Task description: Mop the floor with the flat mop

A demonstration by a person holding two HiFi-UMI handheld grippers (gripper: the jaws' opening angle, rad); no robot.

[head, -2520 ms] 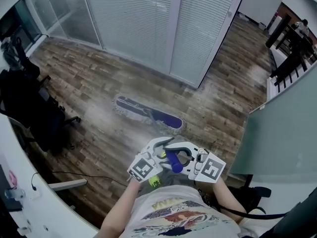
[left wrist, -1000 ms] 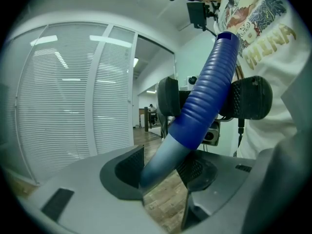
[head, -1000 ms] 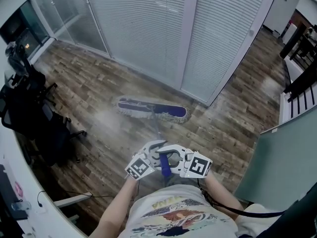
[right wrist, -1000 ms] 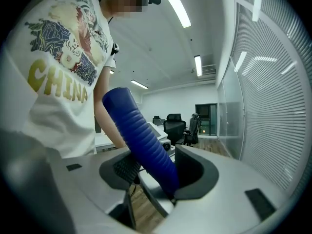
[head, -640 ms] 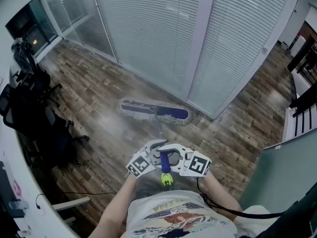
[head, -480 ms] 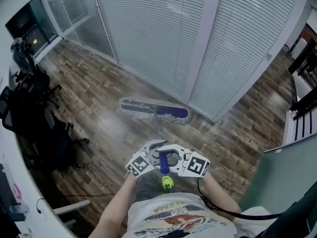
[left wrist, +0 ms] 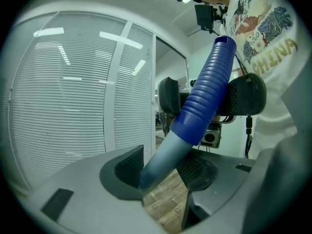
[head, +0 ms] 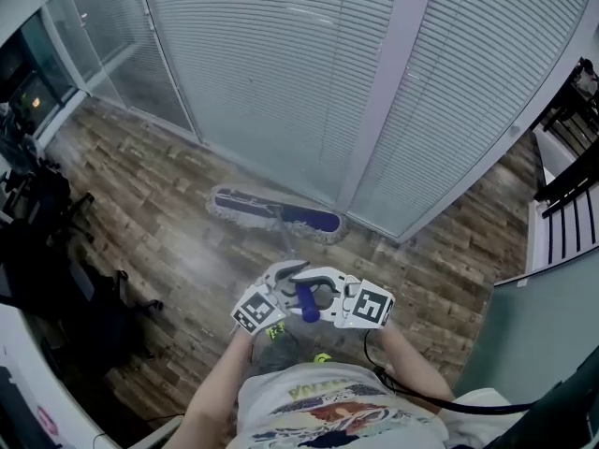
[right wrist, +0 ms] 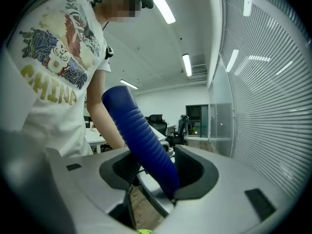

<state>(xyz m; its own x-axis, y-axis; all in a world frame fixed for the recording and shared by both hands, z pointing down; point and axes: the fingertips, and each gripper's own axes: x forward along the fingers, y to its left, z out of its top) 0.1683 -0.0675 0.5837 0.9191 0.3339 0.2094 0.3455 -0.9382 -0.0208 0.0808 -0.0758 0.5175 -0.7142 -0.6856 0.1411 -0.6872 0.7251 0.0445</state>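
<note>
The flat mop's blue head point(head: 276, 215) with its grey fringe lies on the wood floor point(head: 178, 251), close to the foot of the glass wall. Its thin shaft runs back to a blue ribbed grip point(head: 307, 305) in front of the person's chest. My left gripper point(head: 286, 291) and right gripper point(head: 329, 297) face each other, both shut on that handle. In the left gripper view the grey shaft point(left wrist: 161, 162) passes between the jaws of the left gripper point(left wrist: 163, 168). In the right gripper view the blue grip point(right wrist: 144, 140) is clamped in the right gripper point(right wrist: 152, 172).
A glass wall with white blinds point(head: 328, 82) stands just beyond the mop head. Black office chairs point(head: 51, 279) crowd the left side, and a grey-green partition point(head: 552, 335) rises at the right. A black cable point(head: 421, 398) trails by the person's right arm.
The person has walked forward and the mop head has slid along the floor toward the blinds wall and a little left. Both grippers have kept their hold on the handle.
</note>
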